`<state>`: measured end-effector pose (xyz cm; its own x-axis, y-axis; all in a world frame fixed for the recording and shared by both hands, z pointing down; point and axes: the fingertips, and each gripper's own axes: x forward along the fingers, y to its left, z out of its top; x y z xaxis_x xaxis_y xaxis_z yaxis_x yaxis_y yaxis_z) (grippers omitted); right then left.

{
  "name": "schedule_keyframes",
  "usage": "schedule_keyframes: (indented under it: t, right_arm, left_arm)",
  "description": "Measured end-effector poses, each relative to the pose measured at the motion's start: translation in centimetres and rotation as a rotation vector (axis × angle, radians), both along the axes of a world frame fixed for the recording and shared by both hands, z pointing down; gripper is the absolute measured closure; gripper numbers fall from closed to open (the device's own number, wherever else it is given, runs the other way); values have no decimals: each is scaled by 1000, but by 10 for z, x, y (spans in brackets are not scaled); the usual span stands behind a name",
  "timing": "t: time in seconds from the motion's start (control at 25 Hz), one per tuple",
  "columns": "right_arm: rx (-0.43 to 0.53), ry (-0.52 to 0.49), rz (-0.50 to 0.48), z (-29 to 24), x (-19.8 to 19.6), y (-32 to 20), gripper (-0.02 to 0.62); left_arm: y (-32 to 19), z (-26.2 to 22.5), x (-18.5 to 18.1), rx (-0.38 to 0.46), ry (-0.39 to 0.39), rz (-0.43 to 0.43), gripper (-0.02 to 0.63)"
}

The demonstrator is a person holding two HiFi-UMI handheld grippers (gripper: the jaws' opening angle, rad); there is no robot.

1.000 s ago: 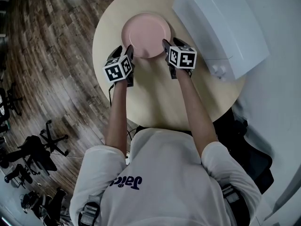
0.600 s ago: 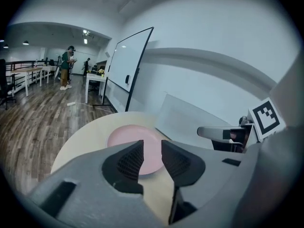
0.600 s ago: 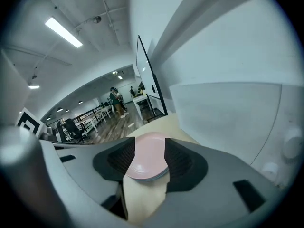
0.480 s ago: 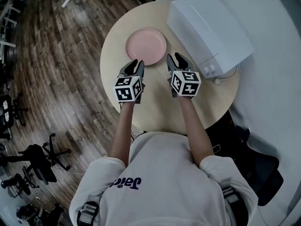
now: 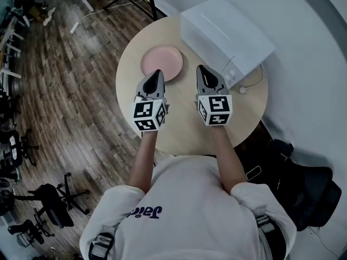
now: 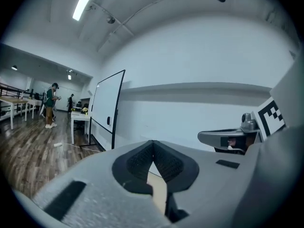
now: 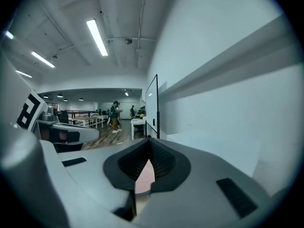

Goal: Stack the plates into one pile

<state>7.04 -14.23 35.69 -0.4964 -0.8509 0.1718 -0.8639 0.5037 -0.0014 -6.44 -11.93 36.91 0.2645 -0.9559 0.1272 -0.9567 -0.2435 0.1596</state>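
A pink plate pile (image 5: 162,62) rests on the round wooden table (image 5: 184,123), toward its far left. Both grippers are held high above the table, side by side and nearly level, well clear of the plates. My left gripper (image 5: 156,73) is shut with nothing in it; in the left gripper view its tips (image 6: 152,144) meet. My right gripper (image 5: 202,69) is shut and empty too, its tips (image 7: 149,140) closed, with a sliver of the pink plates (image 7: 145,177) showing through the gap behind them.
A large white box (image 5: 225,34) takes up the table's far right, with a thin cable (image 5: 246,84) beside it. Wooden floor, office chairs (image 5: 49,202) and a whiteboard stand (image 6: 107,110) surround the table. People stand far off in the room (image 6: 50,106).
Both grippers drew back from the plate's two sides, rose high above the table and went from open to shut. The plates stayed on the table.
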Motion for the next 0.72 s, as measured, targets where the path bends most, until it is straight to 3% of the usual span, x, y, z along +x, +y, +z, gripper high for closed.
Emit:
schedule_keyframes:
  t: [0.24, 0.72]
  right_arm:
    - [35, 2, 55, -14, 13, 32, 581]
    - [46, 19, 70, -17, 14, 97, 581]
  left_arm:
    - [29, -23, 13, 71, -31, -3, 591]
    - [92, -24, 17, 90, 11, 35, 591]
